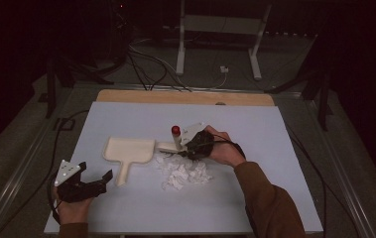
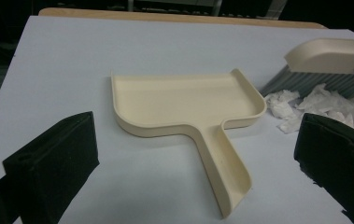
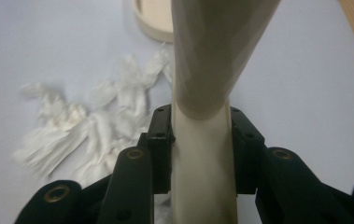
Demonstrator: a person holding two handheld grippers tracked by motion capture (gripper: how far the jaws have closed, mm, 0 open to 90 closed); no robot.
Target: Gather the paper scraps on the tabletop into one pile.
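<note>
Right gripper (image 1: pixel 191 145) is clamped on the brush (image 3: pixel 202 154) handle; in the right gripper view both pads press the cream handle between them. Brush head sits at the far edge of the paper scraps (image 1: pixel 183 172), bristles touching the pile, red cap on the handle end pointing up and away.

Left gripper (image 1: pixel 95 179) rests on the table (image 1: pixel 275 129) near the front left corner, jaws wide, nothing between them.

Dustpan (image 1: pixel 128 151) lies flat, untouched, between the two grippers. Its tray is just left of the scraps, close to them but apart. Its handle runs back toward the person, ending just beside the left gripper's jaw tips. In the left gripper view the handle lies straight ahead, slanting slightly right, long axis roughly along the jaws' line of sight.

Judgement: left hand is much the nearer to the dustpan handle; a short reach forward should take it. The scraps lie right of the tray, so the sweep would run leftward.
</note>
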